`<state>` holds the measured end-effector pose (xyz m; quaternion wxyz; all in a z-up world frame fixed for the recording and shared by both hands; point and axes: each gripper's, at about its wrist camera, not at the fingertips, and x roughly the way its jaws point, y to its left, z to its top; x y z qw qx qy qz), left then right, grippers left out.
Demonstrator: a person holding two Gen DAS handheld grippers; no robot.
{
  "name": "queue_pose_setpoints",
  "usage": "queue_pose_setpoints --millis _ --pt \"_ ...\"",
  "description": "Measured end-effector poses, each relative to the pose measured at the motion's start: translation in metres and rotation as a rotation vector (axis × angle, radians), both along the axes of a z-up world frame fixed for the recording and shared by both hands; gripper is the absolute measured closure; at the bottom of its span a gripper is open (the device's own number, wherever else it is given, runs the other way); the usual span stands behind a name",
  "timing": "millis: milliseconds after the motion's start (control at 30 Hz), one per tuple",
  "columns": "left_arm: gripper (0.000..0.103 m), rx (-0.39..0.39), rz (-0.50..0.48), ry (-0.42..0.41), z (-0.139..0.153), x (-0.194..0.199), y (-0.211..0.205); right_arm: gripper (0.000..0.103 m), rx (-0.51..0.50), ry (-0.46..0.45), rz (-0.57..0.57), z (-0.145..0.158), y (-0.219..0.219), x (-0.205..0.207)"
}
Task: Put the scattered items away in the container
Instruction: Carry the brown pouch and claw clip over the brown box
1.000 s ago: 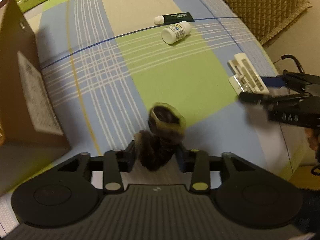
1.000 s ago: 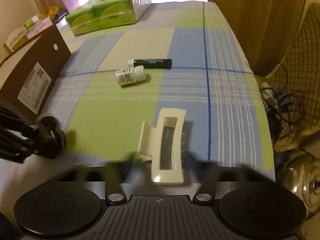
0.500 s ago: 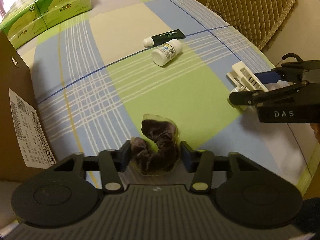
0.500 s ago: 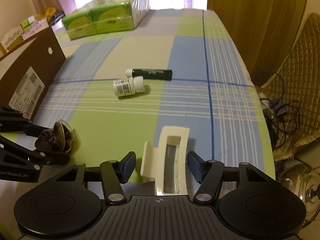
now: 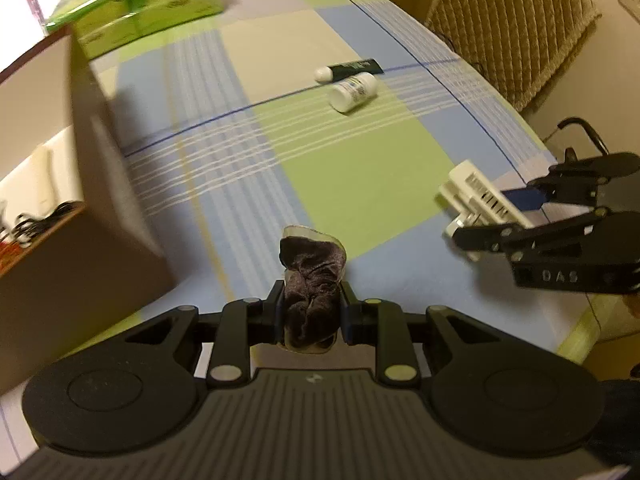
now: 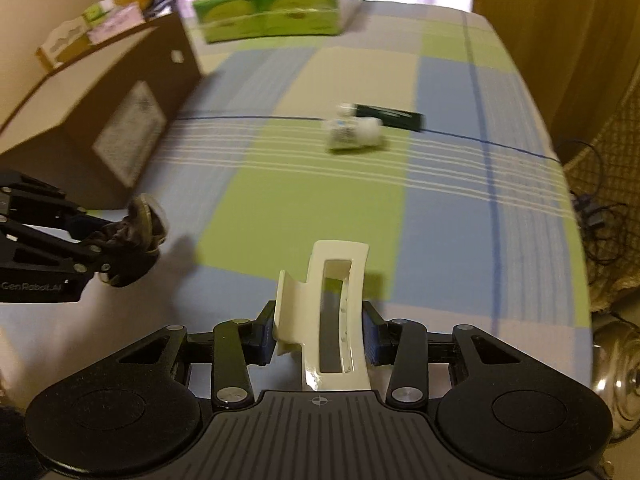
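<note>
Your left claw (image 5: 311, 312) is pinching a dark brown velvet scrunchie (image 5: 312, 280), held up off the plaid tablecloth (image 5: 360, 184) with the fabric bunched between the two fingers. From the right wrist view you can see that same claw (image 6: 132, 240) at the left edge, the scrunchie (image 6: 138, 228) clamped at its tip, just in front of the cardboard box (image 6: 100, 120).

Your right claw (image 6: 320, 332) is pinching a cream hair clip (image 6: 332, 320), gripped by its sides with the long body pointing forward and the slotted top facing up. In the left wrist view that claw (image 5: 492, 216) comes in from the right, holding the hair clip (image 5: 476, 196) above the table near its right edge.

The cardboard box (image 5: 60, 184) sits at the left, open at the top; some dark and red things show inside it, too blurred to name. Farther out on the table, a small white bottle (image 5: 354, 91) lies on its side, just beside a dark green tube (image 5: 348, 69) with a white cap. Both lie well apart from the claws. A pack of green tissue boxes (image 6: 268, 12) stands at the far end of the table, past the box. A quilted chair back (image 5: 512, 28) stands off the table's right side.
</note>
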<state>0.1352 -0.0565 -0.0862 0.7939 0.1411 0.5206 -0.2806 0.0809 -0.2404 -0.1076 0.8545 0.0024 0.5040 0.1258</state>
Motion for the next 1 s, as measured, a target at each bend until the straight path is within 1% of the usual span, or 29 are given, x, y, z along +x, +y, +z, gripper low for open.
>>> queue_pose_setpoints --millis 200,600,800,1000 --pt "0.082 -0.027 0.062 -0.043 0.026 -0.008 0.041 0.059 0.044 -0.037 0.082 0.025 0.046 0.005" --pt "0.082 -0.084 0.21 -0.165 0.08 -0.01 0.142 0.059 0.153 -0.191 0.265 0.087 0.155 0.02" --pt "0.082 -0.09 0.269 -0.234 0.104 -0.001 0.191 0.059 0.169 -0.24 0.318 0.099 0.205 0.037" --pt "0.082 -0.083 0.291 -0.286 0.116 0.02 0.223 0.059 0.154 -0.255 0.303 0.097 0.238 0.062"
